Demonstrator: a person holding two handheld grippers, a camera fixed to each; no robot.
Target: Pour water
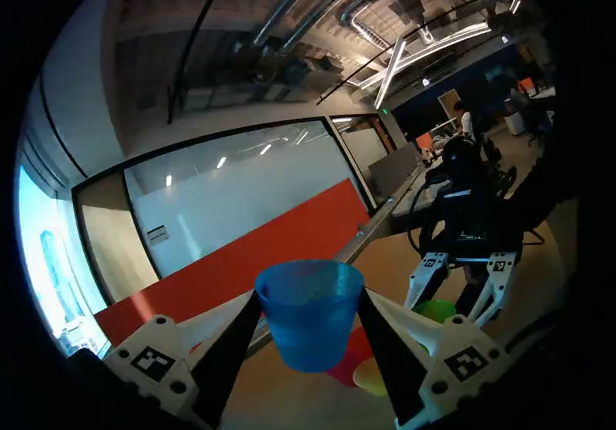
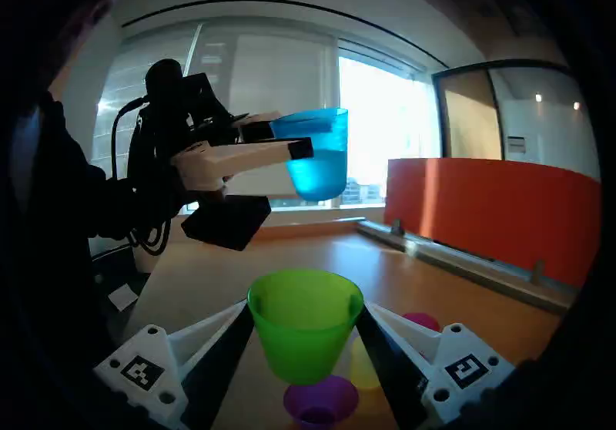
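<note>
Two cups are held, one in each claw. In the left gripper view, the left gripper point(image 1: 309, 300) sits at the lower centre of the frame, its fingers pressed against both sides of a blue cup point(image 1: 308, 330), which stands roughly upright. In the right gripper view the same blue cup hangs in the upper centre of the frame, raised well above the table point(image 2: 231, 268). Its lower half looks a denser blue, but whether that is water cannot be told.

The right gripper point(image 2: 306, 310) is at the lower centre of its own view and clamps a green cup point(image 2: 304, 345) from both sides, mouth up. Below it at the bottom edge stands a purple cup point(image 2: 319, 403), and a yellow cup point(image 2: 362, 364) is just to the right. An orange panel point(image 2: 493, 206) runs along the right of the frame.
</note>
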